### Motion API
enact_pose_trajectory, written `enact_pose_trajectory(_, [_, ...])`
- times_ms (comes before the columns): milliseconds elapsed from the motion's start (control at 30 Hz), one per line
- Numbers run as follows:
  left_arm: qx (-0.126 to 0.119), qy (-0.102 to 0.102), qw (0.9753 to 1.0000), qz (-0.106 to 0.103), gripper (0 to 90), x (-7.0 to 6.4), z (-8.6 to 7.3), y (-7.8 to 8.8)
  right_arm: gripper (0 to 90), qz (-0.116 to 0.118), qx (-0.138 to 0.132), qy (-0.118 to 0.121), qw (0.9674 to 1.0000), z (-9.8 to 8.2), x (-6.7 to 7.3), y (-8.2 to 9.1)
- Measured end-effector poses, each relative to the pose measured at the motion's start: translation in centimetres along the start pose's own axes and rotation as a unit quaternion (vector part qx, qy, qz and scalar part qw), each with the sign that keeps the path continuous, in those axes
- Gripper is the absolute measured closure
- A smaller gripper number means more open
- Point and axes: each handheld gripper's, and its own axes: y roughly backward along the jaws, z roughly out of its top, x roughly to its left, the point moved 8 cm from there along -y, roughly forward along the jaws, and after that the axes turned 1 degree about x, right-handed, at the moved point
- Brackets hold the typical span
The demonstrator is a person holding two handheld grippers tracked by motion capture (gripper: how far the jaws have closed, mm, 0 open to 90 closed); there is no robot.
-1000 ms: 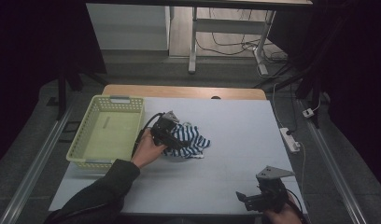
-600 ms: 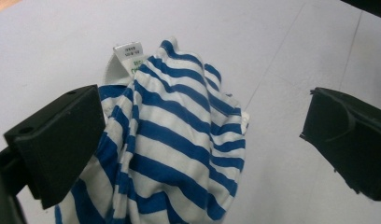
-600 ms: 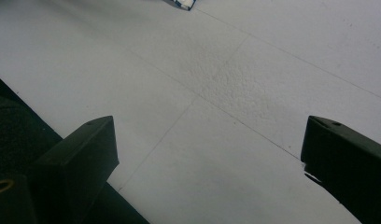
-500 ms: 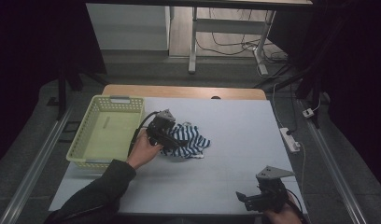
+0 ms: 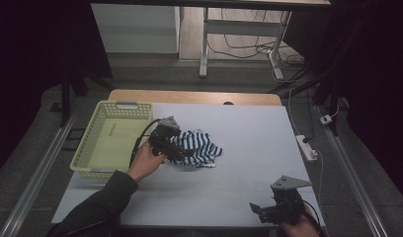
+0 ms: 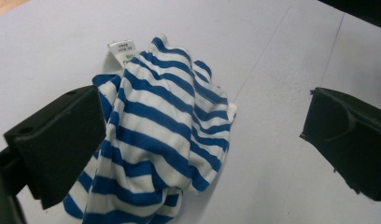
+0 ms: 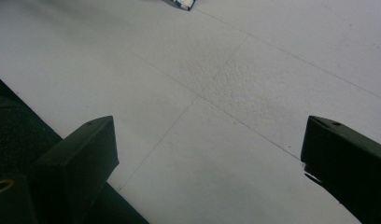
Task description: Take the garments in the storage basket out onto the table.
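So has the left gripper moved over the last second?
Barely: the left gripper sits at the striped cloth's edge beside the basket, no clear shift.

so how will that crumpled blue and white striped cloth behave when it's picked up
The crumpled blue and white striped cloth lies in soft folds, so it would likely sag and unfold. It looks thin, probably light. The open left gripper may catch only one layer.

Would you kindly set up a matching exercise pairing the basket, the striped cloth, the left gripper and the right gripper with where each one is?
Things:
1. basket
2. cloth
3. left gripper
4. right gripper

Places:
A. open, over the crumpled heap
B. near the table's front right edge, open over bare surface
C. at the table's left side
D. mid-table, bunched up beside the basket

Pairs: 1-C, 2-D, 3-A, 4-B
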Motion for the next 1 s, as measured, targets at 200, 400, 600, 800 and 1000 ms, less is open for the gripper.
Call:
enact_pose_trajectory(200, [-0.005, 0.005, 0.9999, -0.008, 0.0, -0.2, -0.4, 0.7, 3.6, 0.0, 0.001, 0.0, 1.0, 0.0, 0.0, 0.0])
enact_pose_trajectory(400, [-0.009, 0.012, 0.9998, -0.014, 0.0, -0.4, -1.1, 1.6, 3.6, -0.001, -0.001, -0.003, 1.0, 0.0, -0.1, 0.0])
enact_pose_trajectory(600, [-0.016, 0.022, 0.9995, -0.017, 0.0, -0.5, -1.7, 2.6, 3.5, -0.001, -0.003, -0.006, 1.0, 0.0, 0.0, 0.0])
enact_pose_trajectory(800, [-0.023, 0.029, 0.9992, -0.017, 0.0, -0.7, -2.4, 3.7, 3.4, -0.001, -0.003, -0.006, 1.0, 0.0, -0.1, 0.1])
enact_pose_trajectory(1000, [-0.031, 0.039, 0.9986, -0.017, 0.0, -0.9, -3.6, 5.1, 3.2, 0.0, -0.003, -0.007, 1.0, 0.0, -0.1, 0.1])
